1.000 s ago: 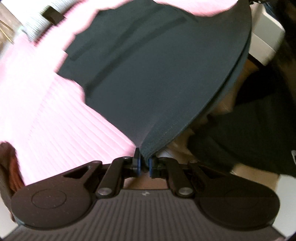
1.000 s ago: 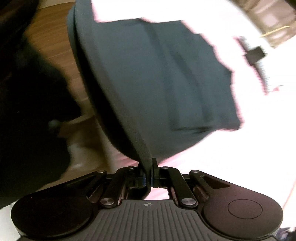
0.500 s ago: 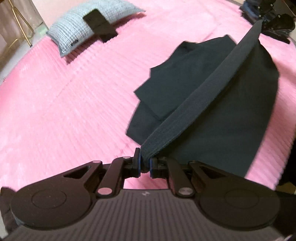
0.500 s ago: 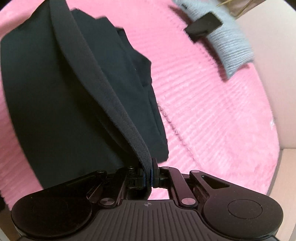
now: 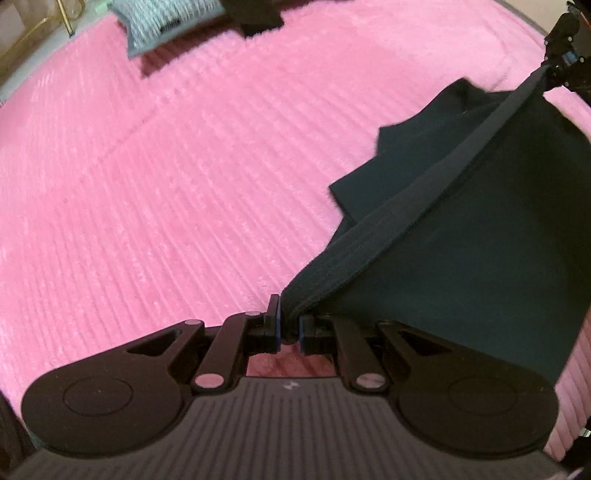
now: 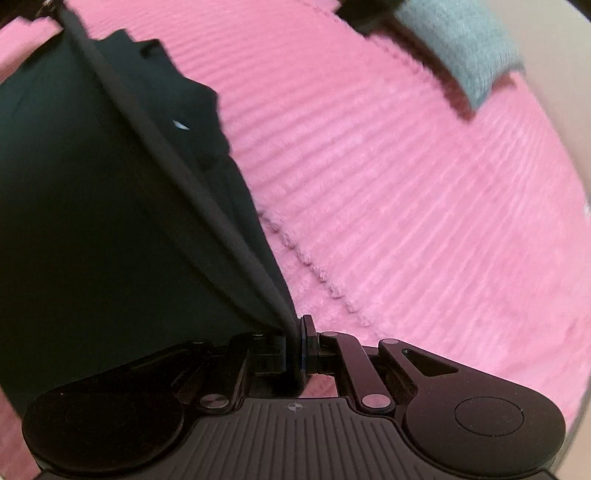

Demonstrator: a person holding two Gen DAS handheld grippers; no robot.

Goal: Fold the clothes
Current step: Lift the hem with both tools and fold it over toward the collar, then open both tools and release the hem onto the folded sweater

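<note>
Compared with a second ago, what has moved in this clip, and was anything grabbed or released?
The dark garment has been carried from beyond the bed's edge, over wooden floor, onto the pink bedspread, where its lower part now lies. Its ribbed band is stretched taut between the two grippers. Nothing was grabbed or released: the left gripper and right gripper stay clamped on the band's ends. The grey pillow has not moved.

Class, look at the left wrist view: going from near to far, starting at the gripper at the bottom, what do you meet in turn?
left gripper → dark garment clamped by its band → pink ribbed blanket → grey knitted pillow at the top edge.
</note>
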